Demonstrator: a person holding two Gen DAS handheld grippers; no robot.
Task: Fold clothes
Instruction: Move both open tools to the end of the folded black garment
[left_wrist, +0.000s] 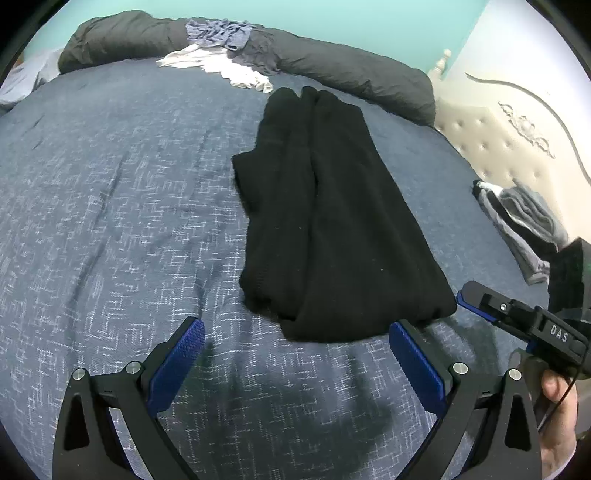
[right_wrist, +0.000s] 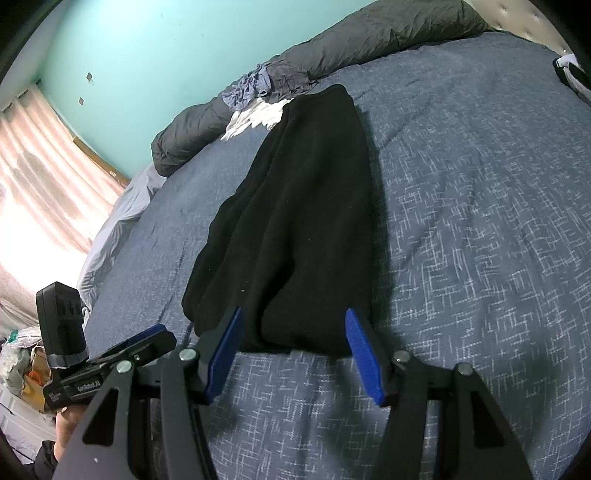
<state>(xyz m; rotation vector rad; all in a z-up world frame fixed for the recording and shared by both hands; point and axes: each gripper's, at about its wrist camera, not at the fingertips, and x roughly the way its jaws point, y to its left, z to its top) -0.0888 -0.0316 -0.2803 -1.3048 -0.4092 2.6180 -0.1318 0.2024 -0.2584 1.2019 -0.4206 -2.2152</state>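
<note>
Black garment (left_wrist: 332, 206) lies on the blue patterned bedspread (left_wrist: 110, 221), already laid into a long narrow strip, several layers deep, running straight away from both grippers. Looks like soft knit or fleece: limp, light, no stiffness to carry a fold by itself. Not slippery by the look of it; layers likely to cling and drag together. The thick near hem gives the best hold, taken at its two corners so the strip lifts evenly. A pinch in the middle would let the ends sag.

Left gripper (left_wrist: 295, 354): jaws spread wide, nothing between them, bare bedspread under the gap. The garment's near hem sits just ahead of the tips and toward its right finger, whose pad meets the cloth's corner or stops just short of it; the fisheye edge leaves that unclear.

Right gripper (right_wrist: 293, 332): jaws partly open, straddling the near hem, cloth lying between the blue pads (right_wrist: 225, 354). Pads stand off the fabric on both sides, so no grip as yet. In the left wrist view this gripper (left_wrist: 465, 299) comes in from the side, tips at the hem's corner.

Beyond the strip's far end: rumpled white cloth (left_wrist: 221, 66) and blue-grey cloth (left_wrist: 218, 33) against a rolled dark duvet (left_wrist: 351, 70). Striped grey item (left_wrist: 524, 221) off to the right, well apart.
</note>
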